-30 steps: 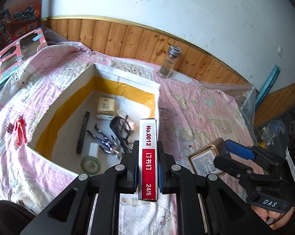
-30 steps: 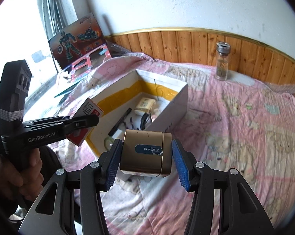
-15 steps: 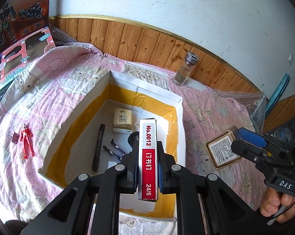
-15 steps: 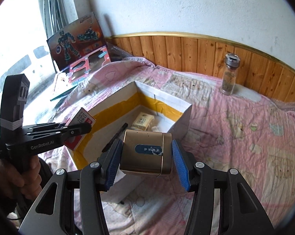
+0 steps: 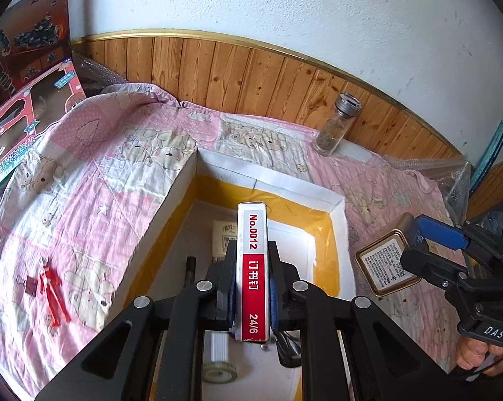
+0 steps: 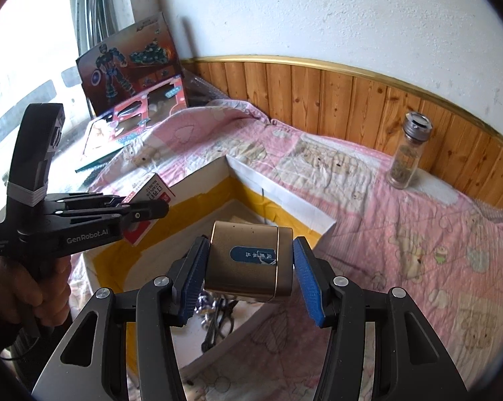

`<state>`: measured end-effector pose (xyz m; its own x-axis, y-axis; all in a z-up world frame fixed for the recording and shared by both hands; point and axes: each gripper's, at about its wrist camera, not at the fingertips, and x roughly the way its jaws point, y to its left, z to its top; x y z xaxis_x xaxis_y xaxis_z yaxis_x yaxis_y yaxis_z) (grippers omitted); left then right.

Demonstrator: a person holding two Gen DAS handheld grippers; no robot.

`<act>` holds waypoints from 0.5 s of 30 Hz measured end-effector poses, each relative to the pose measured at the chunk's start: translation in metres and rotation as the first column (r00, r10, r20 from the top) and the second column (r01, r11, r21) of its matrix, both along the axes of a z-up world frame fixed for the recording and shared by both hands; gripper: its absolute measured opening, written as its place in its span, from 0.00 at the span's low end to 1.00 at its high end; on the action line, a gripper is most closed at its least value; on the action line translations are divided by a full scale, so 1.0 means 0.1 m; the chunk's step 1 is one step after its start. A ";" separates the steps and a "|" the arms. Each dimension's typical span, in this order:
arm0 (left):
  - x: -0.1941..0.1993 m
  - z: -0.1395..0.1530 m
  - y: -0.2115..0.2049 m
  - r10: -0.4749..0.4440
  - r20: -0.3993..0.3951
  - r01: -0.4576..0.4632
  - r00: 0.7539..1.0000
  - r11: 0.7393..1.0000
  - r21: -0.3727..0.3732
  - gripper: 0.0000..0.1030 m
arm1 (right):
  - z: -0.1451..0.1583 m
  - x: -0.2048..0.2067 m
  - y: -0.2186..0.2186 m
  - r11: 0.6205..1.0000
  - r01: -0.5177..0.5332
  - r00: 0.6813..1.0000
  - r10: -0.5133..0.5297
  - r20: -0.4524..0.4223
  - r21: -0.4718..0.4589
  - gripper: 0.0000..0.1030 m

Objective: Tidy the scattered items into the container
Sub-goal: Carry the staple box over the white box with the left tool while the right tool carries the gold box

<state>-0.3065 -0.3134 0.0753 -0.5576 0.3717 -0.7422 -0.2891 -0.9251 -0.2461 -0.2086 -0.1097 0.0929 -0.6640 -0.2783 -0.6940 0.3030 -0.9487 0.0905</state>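
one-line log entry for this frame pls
left gripper: holds staple box over container | right gripper: holds gold tin | neither released

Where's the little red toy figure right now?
In the left wrist view the red toy figure lies on the pink quilt at far left, outside the white box, touching a small binder clip.

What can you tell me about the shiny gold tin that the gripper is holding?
The gold tin is a small metal box with rounded corners, a brushed shine and a dark blue label on the side facing the right wrist camera. A thin seam near one end shows where its lid joins. The right gripper holds it between blue pads, off the pink quilt, at the near edge of the white box. The left wrist view shows its printed label.
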 end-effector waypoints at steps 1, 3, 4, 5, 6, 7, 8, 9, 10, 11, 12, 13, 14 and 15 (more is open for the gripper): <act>-0.06 -0.03 -0.01 0.001 0.006 -0.001 1.000 1.000 -0.002 0.15 | -0.01 -0.06 0.00 1.000 -0.001 1.000 0.001 0.002 0.004 0.53; -0.18 -0.08 -0.03 0.004 0.018 -0.004 1.000 1.000 -0.008 0.15 | -0.05 -0.17 -0.01 1.000 0.000 1.000 0.000 0.005 0.014 0.53; -0.23 -0.11 -0.04 0.003 0.022 -0.002 1.000 1.000 -0.014 0.15 | -0.07 -0.21 -0.02 1.000 -0.001 1.000 0.001 0.007 0.017 0.53; -0.28 -0.13 -0.04 0.002 0.025 -0.002 1.000 1.000 -0.021 0.15 | -0.08 -0.26 -0.02 1.000 -0.003 1.000 0.003 0.010 0.020 0.53; -0.33 -0.16 -0.04 0.002 0.029 -0.001 1.000 1.000 -0.028 0.15 | -0.11 -0.30 -0.03 1.000 -0.005 1.000 0.004 0.013 0.024 0.53; -0.38 -0.19 -0.04 0.001 0.034 0.001 0.999 0.999 -0.033 0.15 | -0.14 -0.34 -0.03 1.000 -0.006 1.000 0.005 0.016 0.029 0.53; -0.43 -0.22 -0.04 0.001 0.039 0.001 0.999 0.999 -0.039 0.15 | -0.16 -0.37 -0.03 0.999 -0.007 1.000 0.006 0.020 0.032 0.53; -0.47 -0.26 -0.04 0.001 0.043 0.001 0.999 0.999 -0.047 0.15 | -0.20 -0.42 -0.04 0.999 -0.008 1.000 0.007 0.026 0.036 0.53; -0.53 -0.30 -0.04 0.003 0.047 -0.001 0.999 0.999 -0.054 0.15 | -0.23 -0.46 -0.04 0.999 -0.009 0.999 0.008 0.032 0.040 0.53; -0.58 -0.34 -0.04 0.006 0.053 -0.003 0.999 0.998 -0.060 0.15 | -0.26 -0.50 -0.04 0.999 -0.010 0.999 0.008 0.036 0.045 0.53; -0.63 -0.37 -0.04 0.005 0.058 -0.001 0.998 0.998 -0.066 0.15 | -0.30 -0.54 -0.05 0.999 -0.009 0.999 0.007 0.042 0.050 0.53; -0.68 -0.41 -0.03 0.008 0.061 -0.003 0.998 0.997 -0.075 0.15 | -0.33 -0.58 -0.05 0.998 -0.009 0.999 0.007 0.048 0.055 0.53; -0.73 -0.44 -0.02 0.008 0.063 -0.003 0.998 0.997 -0.082 0.15 | -0.37 -0.61 -0.06 0.998 -0.009 0.999 0.006 0.053 0.060 0.53; -0.78 -0.47 -0.01 0.007 0.064 -0.001 0.998 0.996 -0.090 0.15 | -0.39 -0.64 -0.06 0.998 -0.009 0.998 0.006 0.056 0.064 0.53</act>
